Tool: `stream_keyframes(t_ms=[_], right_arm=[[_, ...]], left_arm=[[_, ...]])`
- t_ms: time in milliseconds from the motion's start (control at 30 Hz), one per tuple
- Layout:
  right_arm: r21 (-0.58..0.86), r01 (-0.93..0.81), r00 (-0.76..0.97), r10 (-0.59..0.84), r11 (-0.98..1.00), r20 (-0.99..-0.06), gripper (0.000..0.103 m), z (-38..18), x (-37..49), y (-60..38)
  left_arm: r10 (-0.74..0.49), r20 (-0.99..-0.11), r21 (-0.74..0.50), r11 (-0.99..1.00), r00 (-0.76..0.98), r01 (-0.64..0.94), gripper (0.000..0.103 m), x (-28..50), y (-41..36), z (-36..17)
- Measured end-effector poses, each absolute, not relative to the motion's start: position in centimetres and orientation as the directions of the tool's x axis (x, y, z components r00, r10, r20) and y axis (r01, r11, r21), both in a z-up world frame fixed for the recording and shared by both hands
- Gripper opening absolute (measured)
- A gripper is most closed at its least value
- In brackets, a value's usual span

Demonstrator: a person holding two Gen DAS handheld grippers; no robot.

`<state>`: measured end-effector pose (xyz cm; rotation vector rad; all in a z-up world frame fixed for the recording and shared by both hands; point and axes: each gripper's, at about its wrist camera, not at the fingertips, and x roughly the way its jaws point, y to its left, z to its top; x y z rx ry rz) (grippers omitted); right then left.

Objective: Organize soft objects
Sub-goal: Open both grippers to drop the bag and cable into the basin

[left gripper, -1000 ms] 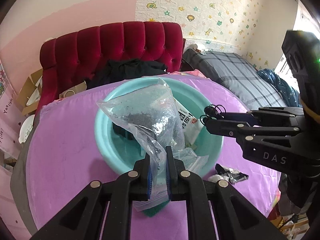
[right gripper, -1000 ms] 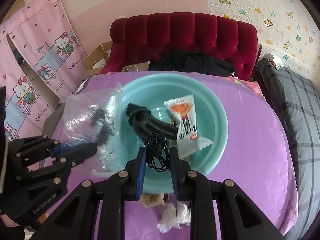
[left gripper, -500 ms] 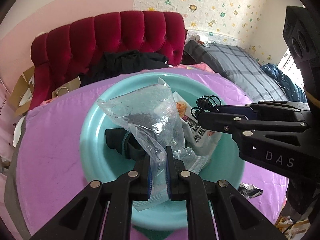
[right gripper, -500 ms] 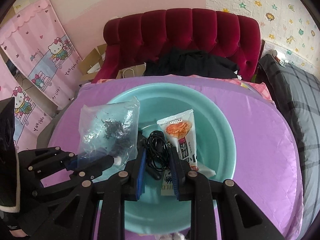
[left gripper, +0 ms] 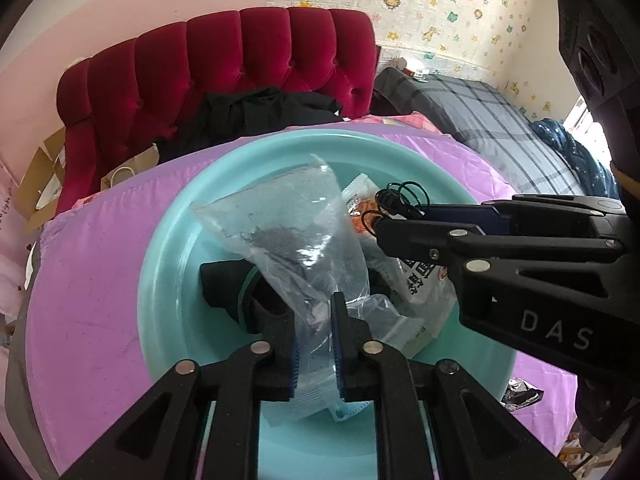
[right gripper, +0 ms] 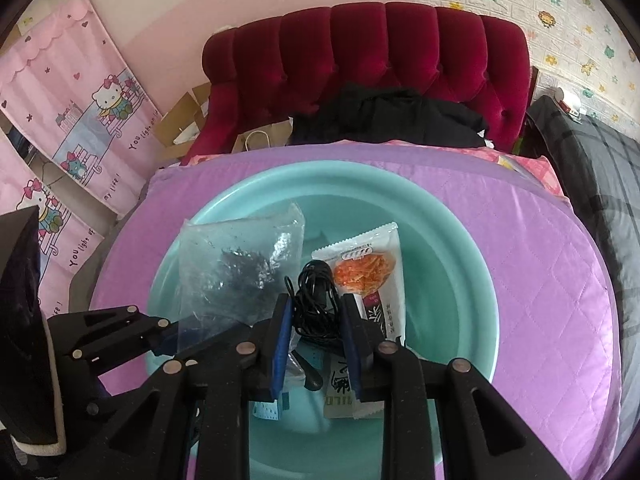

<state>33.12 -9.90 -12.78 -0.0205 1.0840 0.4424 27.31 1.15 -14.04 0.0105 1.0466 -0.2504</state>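
A teal basin (left gripper: 168,280) (right gripper: 452,264) sits on a purple quilted table. My left gripper (left gripper: 316,344) is shut on a clear plastic bag (left gripper: 296,236) with dark bits inside, held over the basin; the bag also shows in the right wrist view (right gripper: 232,268). My right gripper (right gripper: 314,316) is shut on a coiled black cable (right gripper: 316,296) over the basin, also seen in the left wrist view (left gripper: 400,196). In the basin lie a white snack packet (right gripper: 372,272) and a black glove (left gripper: 228,292).
A red tufted headboard (right gripper: 368,64) with black clothing (right gripper: 384,120) stands behind the table. A bed with a grey plaid cover (left gripper: 500,128) is at the right. A crumpled dark wrapper (left gripper: 520,396) lies on the purple cloth (right gripper: 532,264) beside the basin.
Both grippers have moved forward over the basin with the bag and the cable still in them. The basin now fills more of both views.
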Motion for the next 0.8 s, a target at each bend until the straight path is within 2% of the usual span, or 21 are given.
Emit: stream_keyframes(t_ms=[67, 100, 167, 233, 267, 300, 333, 367, 433, 800], right_arm=[[0.198, -0.353, 0.388, 0.336, 0.914, -0.858, 0.028, -12.8, 33.3, -9.9], [0.201, -0.347, 0.388, 0.336, 0.916, -0.858, 0.031, -12.8, 33.4, -9.9], [0.207, -0.342, 0.39, 0.339, 0.917, -0.856, 0.043, -12.7, 33.5, -10.0], [0.204, -0.346, 0.396, 0.339, 0.916, -0.853, 0.054, -12.4, 33.4, -9.9], [0.195, -0.345, 0.402, 0.333, 0.918, -0.853, 0.059, -12.3, 33.3, -9.9], [0.188, -0.341, 0.407, 0.325, 0.921, -0.853, 0.068, -12.2, 33.3, -10.0], [0.186, -0.336, 0.412, 0.321, 0.923, -0.852, 0.08, -12.1, 33.3, -10.1], [0.184, -0.331, 0.416, 0.319, 0.925, -0.852, 0.085, -12.1, 33.3, -10.2], [0.17, -0.321, 0.43, 0.303, 0.932, -0.851, 0.102, -11.9, 33.0, -10.5], [0.125, -0.302, 0.463, 0.26, 0.945, -0.847, 0.103, -10.2, 30.2, -11.9]], left_arm=[[-0.185, -0.854, -0.099, 0.976, 0.487, 0.196, 0.021, 27.2, 1.3, -13.9], [-0.178, -0.853, -0.094, 0.977, 0.491, 0.191, 0.032, 27.2, 1.3, -13.9], [-0.17, -0.856, -0.09, 0.979, 0.488, 0.182, 0.072, 27.2, 1.6, -14.0], [-0.16, -0.852, -0.086, 0.982, 0.498, 0.168, 0.091, 27.0, 1.7, -13.8], [-0.153, -0.847, -0.081, 0.984, 0.509, 0.162, 0.092, 26.8, 1.8, -13.6], [-0.146, -0.842, -0.074, 0.985, 0.519, 0.157, 0.094, 26.6, 1.8, -13.5], [-0.138, -0.839, -0.067, 0.986, 0.526, 0.152, 0.102, 26.6, 1.8, -13.3], [-0.128, -0.837, -0.059, 0.988, 0.532, 0.145, 0.103, 26.4, 1.9, -13.2], [-0.113, -0.831, -0.048, 0.99, 0.544, 0.134, 0.103, 26.1, 2.0, -13.0], [-0.095, -0.818, -0.024, 0.991, 0.567, 0.132, 0.103, 22.9, 1.6, -11.2]])
